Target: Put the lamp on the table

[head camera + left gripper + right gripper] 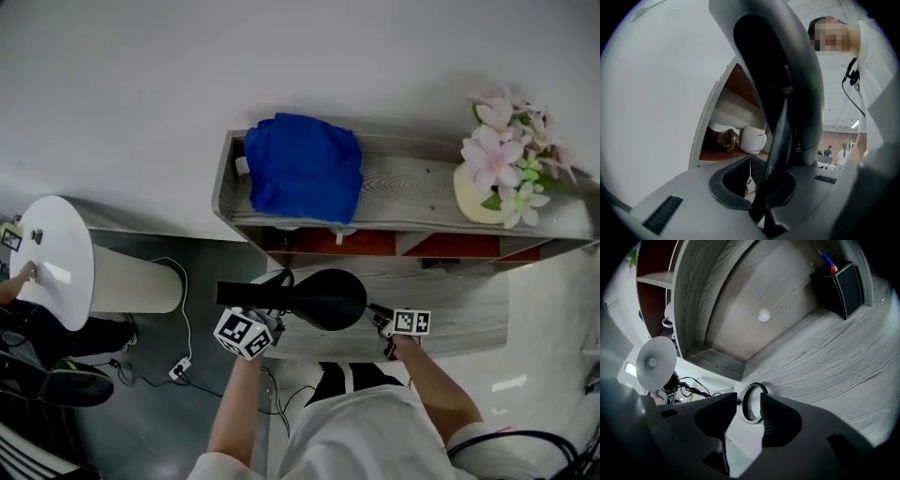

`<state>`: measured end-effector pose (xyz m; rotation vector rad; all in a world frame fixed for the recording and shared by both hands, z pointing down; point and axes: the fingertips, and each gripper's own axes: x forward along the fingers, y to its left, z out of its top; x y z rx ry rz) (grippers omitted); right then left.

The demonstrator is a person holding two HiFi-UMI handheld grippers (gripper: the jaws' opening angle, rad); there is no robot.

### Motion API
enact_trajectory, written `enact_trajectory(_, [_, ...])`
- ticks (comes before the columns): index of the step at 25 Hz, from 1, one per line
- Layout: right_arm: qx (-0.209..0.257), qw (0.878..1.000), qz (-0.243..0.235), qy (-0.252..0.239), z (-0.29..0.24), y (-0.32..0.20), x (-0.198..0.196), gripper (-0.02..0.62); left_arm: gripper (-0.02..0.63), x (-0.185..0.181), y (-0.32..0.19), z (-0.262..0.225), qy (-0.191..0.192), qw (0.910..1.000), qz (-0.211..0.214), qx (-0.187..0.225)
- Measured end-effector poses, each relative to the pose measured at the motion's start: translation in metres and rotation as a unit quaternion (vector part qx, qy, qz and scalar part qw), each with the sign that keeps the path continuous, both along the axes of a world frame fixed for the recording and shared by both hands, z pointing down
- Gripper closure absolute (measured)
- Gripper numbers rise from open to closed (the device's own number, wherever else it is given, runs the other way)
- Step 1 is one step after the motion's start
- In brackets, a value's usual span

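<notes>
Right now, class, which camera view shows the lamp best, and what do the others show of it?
The head view: the lamp shows its whole dark shade plus arm. The left gripper view shows only a close, frame-filling stretch of its shade and arm; the right gripper view shows the shade's pale underside, small, at the left.

The head view looks steeply down from above on the table and lamp, the left gripper view looks up along the lamp from very close, and the right gripper view skims the table, with the lamp at left.
</notes>
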<state>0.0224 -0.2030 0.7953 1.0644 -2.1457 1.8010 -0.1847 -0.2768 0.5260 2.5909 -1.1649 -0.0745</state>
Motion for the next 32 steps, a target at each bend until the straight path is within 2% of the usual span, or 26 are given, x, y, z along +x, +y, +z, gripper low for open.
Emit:
enact_trajectory(8, [0.004, 1.000, 0.013, -0.012, -0.017, 0.011, 0.014, 0.433, 0.598, 0.017, 0.005, 0.001, -0.015, 0.9999, 0.004, 0.003])
enact_trajectory(21, [0.014, 0.999, 0.002, -0.032, -0.035, 0.017, 0.020, 0.436, 0.597, 0.032, 0.015, 0.004, -0.039, 0.9992, 0.006, 0.007])
enact_trajectory(29, [0.015, 0.999, 0.003, -0.035, -0.040, 0.019, 0.022, 0.437, 0.594, 0.033, 0.020, 0.004, -0.046, 0.9987, -0.018, 0.017])
enact_trajectory(30, [0.015, 0.999, 0.003, -0.035, -0.041, 0.020, 0.023, 0.437, 0.590, 0.032, 0.019, 0.005, -0.047, 0.9986, -0.021, 0.014])
enact_trajectory(32, [0.016, 0.999, 0.005, -0.035, -0.042, 0.021, 0.026, 0.439, 0.540, 0.027, 0.019, 0.009, -0.048, 0.9983, -0.033, 0.006])
